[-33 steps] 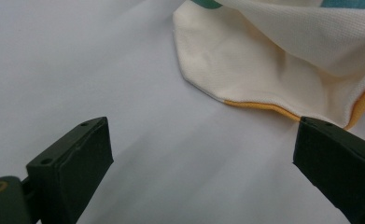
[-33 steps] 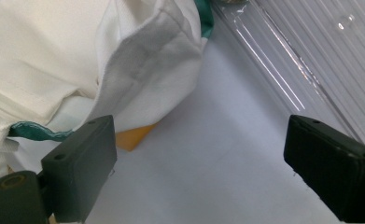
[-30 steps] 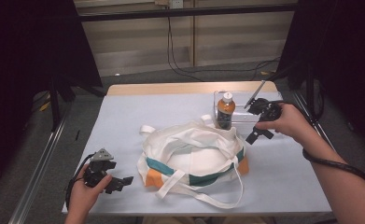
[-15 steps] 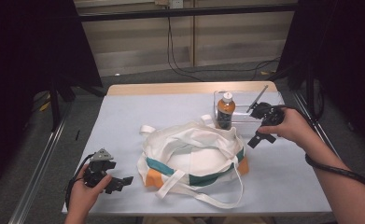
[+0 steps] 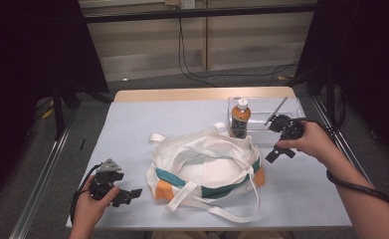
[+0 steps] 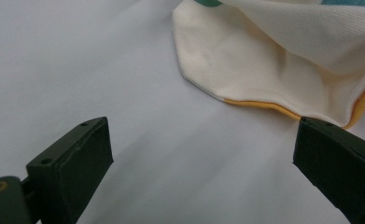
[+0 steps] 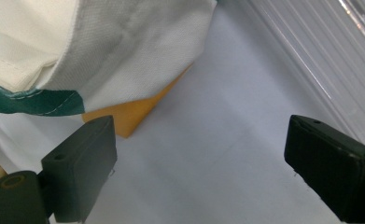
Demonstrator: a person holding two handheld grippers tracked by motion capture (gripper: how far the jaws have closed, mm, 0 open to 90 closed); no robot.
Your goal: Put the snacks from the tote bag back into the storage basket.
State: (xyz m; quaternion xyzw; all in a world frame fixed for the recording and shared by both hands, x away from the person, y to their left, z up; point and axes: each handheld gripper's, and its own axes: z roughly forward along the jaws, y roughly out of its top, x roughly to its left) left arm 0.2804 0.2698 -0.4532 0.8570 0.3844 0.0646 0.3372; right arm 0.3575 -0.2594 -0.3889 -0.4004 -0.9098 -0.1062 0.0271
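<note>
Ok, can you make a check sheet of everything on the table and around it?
Surface: table, pale blue cover, wooden far edge.
Job's things: cloth bag, white with green and orange, lying flat; bottle upright behind it.
Clutter: clear box at far right.
Grippers: left gripper open, near left corner; right gripper open, beside the bag's right end; both hold nothing.
Cables: gripper cable along right forearm; wall cables on the floor.
Surroundings: dark curtains, metal rail.
</note>
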